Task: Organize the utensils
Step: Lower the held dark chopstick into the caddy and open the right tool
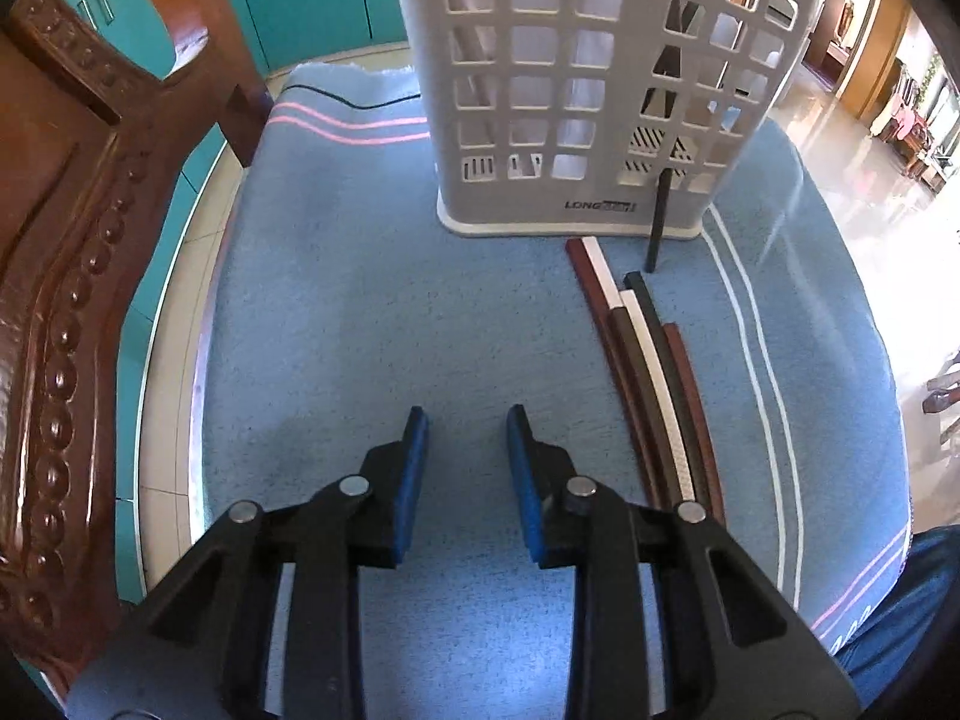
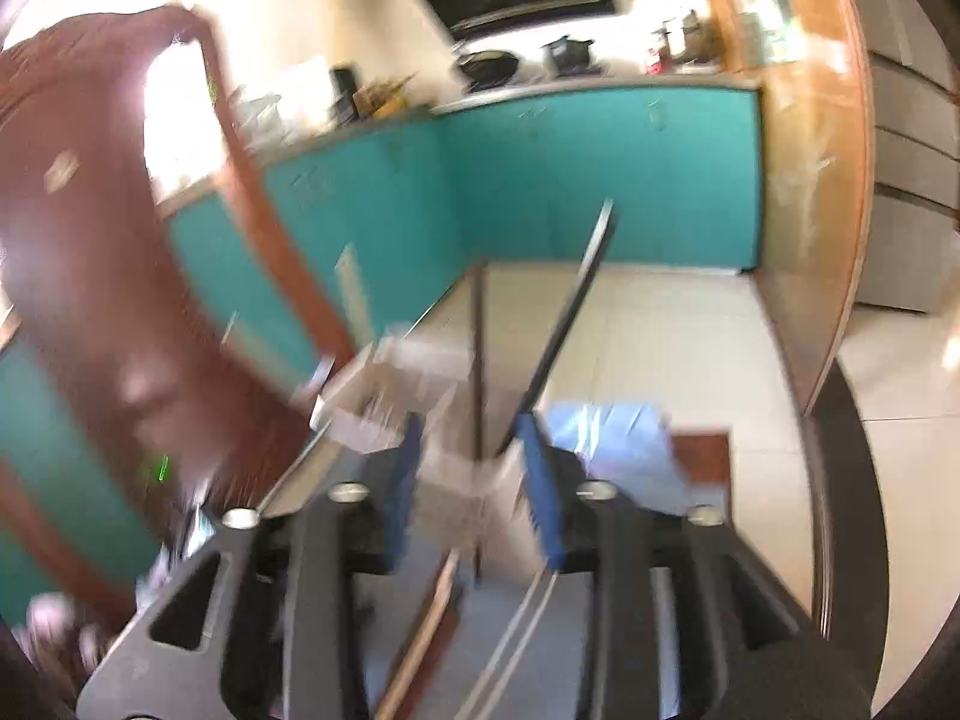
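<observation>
left claw [image 1: 467, 420] hovers low over the blue towel [image 1: 372, 312], blue pads apart w/ a wide gap, nothing between them. right claw [image 2: 471, 426] is also spread, empty; its view is heavily motion-blurred, aimed out over the holder top toward the kitchen.

task items: bundle of chopsticks [image 1: 654, 390] (brown, white, dark) lies flat on the towel just right of the left claw, tips pointing toward the grey slotted utensil holder [image 1: 576, 90]. one dark chopstick [image 1: 657, 222] leans against the holder's front base, outside it. a few sticks already stand inside, seen thru the grid; in right wrist view a dark stick [image 2: 570, 312] and a thin brown one [image 2: 478, 360] stick up from it.

risks (judgement):
- sticks lie touching, so pinching one prob. drags neighbours or grabs 2+.
- towel is soft, pads may snag cloth.
- holder is tall and looks light; a knock from the right claw could tip it.
- leaning stick may slide off if holder is bumped.

surface/room: towel w/ pink + white stripes covers the counter. carved wooden chair [image 1: 66, 276] at left, teal cabinets [image 2: 600, 174], tiled floor, stove area w/ pots behind.
</observation>
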{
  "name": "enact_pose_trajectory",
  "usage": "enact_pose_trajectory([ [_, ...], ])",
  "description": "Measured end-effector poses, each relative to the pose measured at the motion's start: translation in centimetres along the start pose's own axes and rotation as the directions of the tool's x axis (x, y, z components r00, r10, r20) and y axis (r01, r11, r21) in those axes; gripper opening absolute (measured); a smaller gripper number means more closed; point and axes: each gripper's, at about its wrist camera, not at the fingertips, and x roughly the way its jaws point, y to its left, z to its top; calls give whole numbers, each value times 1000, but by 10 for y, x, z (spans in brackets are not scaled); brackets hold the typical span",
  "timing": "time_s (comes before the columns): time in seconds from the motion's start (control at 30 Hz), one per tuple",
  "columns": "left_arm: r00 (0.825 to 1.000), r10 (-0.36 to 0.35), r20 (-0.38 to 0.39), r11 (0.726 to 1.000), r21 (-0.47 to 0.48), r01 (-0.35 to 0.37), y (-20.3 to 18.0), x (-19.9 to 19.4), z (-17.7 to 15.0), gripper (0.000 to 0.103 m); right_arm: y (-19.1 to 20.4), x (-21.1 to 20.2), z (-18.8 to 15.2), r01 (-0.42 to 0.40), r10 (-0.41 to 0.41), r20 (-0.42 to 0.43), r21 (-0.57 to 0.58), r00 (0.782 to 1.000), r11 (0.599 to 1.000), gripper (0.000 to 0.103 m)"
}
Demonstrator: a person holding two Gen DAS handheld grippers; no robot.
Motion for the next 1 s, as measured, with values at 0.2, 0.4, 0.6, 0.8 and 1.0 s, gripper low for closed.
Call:
enact_pose_trajectory([
  [0.2,1000,20,19,999,37,-20,-14,2,-1,29,-4,64,17,28,-28,0,-4,1000,1000,45],
  [0.4,1000,1,27,999,37,-2,-30,7,-7,37,14,87,16,7,-8,-29,-54,1000,999,14],
  [0.6,1000,15,27,999,36,-16,-24,7,-7,38,22,78,15,-45,44,-12,-57,999,997,6],
  [0.8,999,8,31,1000,28,-9,-25,6,-3,38,21,28,30,-38,42,156,-31,987,999,0],
  [1.0,999,19,40,999,29,-20,-18,-1,-1,40,19,42,30,-39,41,95,-13,995,999,26],
])
